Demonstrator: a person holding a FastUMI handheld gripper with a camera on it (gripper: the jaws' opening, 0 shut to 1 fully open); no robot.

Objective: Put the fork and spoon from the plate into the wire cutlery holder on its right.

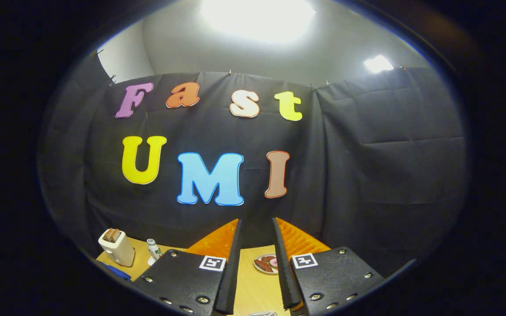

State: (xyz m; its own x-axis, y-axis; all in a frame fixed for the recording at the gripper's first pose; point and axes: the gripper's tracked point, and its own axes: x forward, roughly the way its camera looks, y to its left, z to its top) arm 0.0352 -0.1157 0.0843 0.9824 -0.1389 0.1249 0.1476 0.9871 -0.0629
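Observation:
My gripper (256, 223) is held high above a wooden table (248, 285) and faces the black booth wall. Its two black fingers (231, 272) with orange backs stand apart, open, with nothing between them. Low between the fingers, on the table beyond them, lies a small plate (267, 263) carrying red and green food pieces. Right under the gap between the fingers, a pale edge of some object (262, 313) peeks in; I cannot tell what it is.
A cream toaster (117, 247) with toast in its slots stands on the table to the left of the fingers. A small white bottle (153, 250) is beside it. A blue item (119, 273) lies at the table's left edge.

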